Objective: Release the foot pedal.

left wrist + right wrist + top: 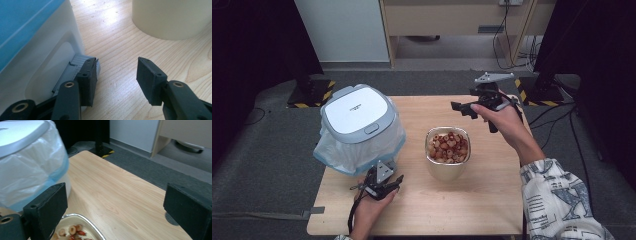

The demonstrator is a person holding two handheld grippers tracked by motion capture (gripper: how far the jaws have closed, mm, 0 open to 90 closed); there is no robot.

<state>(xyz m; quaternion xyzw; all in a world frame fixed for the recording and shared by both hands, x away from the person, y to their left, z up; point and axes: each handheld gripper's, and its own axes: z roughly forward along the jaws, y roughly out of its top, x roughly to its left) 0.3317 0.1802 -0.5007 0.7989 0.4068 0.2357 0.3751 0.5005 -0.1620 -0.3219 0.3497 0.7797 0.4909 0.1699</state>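
Both grippers open, empty: left gripper [399, 180] beside bin [357, 112] pedal [75, 65], right gripper [457, 106] above bowl [448, 162]. I'd grip bowl's stiff, slippery rim; contents spill easily.

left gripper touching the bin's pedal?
Cannot tell. In the left gripper view one pad of the open left gripper overlaps the grey pedal at the bin base, with no gap or contact plainly visible.
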